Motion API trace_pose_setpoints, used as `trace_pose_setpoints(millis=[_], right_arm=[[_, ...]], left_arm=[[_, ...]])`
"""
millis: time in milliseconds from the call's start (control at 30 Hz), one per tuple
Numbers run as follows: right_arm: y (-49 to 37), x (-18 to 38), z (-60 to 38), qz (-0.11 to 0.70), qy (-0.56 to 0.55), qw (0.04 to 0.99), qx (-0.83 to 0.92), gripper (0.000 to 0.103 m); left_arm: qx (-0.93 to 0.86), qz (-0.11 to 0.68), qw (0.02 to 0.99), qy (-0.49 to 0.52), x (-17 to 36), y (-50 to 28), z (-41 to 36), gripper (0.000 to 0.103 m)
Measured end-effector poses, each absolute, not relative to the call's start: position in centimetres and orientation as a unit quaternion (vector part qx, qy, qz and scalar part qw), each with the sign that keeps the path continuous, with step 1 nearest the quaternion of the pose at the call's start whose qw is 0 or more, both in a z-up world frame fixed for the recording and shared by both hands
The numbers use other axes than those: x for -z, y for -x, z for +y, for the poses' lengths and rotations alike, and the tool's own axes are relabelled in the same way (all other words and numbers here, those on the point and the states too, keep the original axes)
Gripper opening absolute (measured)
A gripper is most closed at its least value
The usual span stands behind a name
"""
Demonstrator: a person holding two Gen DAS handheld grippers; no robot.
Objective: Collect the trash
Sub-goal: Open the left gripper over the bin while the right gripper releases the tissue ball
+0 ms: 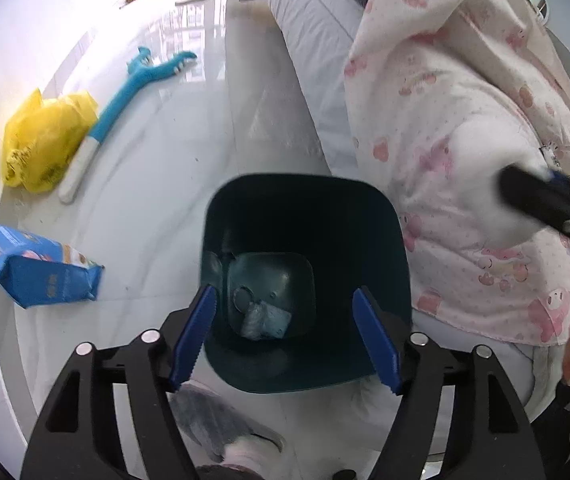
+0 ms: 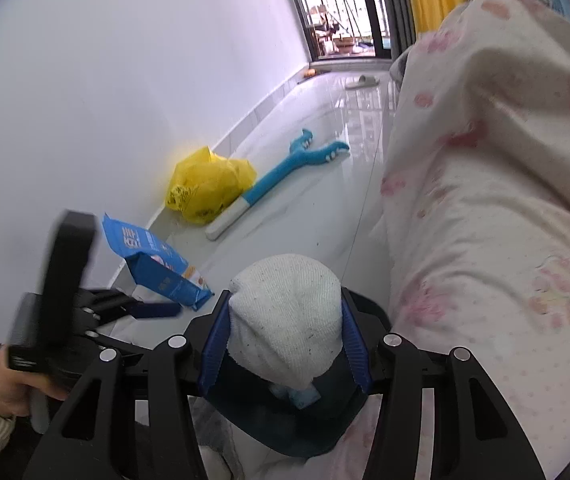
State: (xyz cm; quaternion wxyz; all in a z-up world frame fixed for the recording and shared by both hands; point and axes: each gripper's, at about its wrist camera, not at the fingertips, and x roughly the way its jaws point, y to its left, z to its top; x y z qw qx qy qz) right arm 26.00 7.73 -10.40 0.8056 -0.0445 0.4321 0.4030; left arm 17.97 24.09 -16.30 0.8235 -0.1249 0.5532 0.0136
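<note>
Bin is sitting on the pale floor, dark green and open at the top, directly under the left gripper, which is pointing down into its mouth. Its blue fingers are standing apart with nothing between them — one at about 8 o'clock of the bin's opening, the other at about 4 o'clock. At the bottom of the bin a crumpled bluish wrapper is lying, well below the fingertips.

In the right wrist view the right gripper is gripping a white sock, its blue fingers pressing in on both sides of it, the toe end bulging up toward 12 o'clock. The sock is hanging just over the bin, whose dark rim is showing at 6 o'clock below it, with a bit of the wrapper visible inside.

At 9 o'clock in this view a hand in a cream sleeve is holding the left gripper. A blue carton is lying on the floor at about 10 o'clock of the sock, near the wall. Farther off, toward 11 o'clock, a yellow plastic bag is sitting against the wall, and a blue-and-white grabber stick is lying just beside it. A bed with a pink-patterned blanket is filling the side from 1 to 5 o'clock.
</note>
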Motion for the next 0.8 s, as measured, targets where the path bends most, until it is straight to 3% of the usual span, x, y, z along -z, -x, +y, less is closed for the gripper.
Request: trace_pose_setpoints(millis=[800], right_arm=[[-25.9,21.3,14.2,0.559,0.117,0.739,-0.357,0.053]], left_arm=[[-0.03,0.353,0.933,0.059,5.8,-13.4,25.8,0.091]])
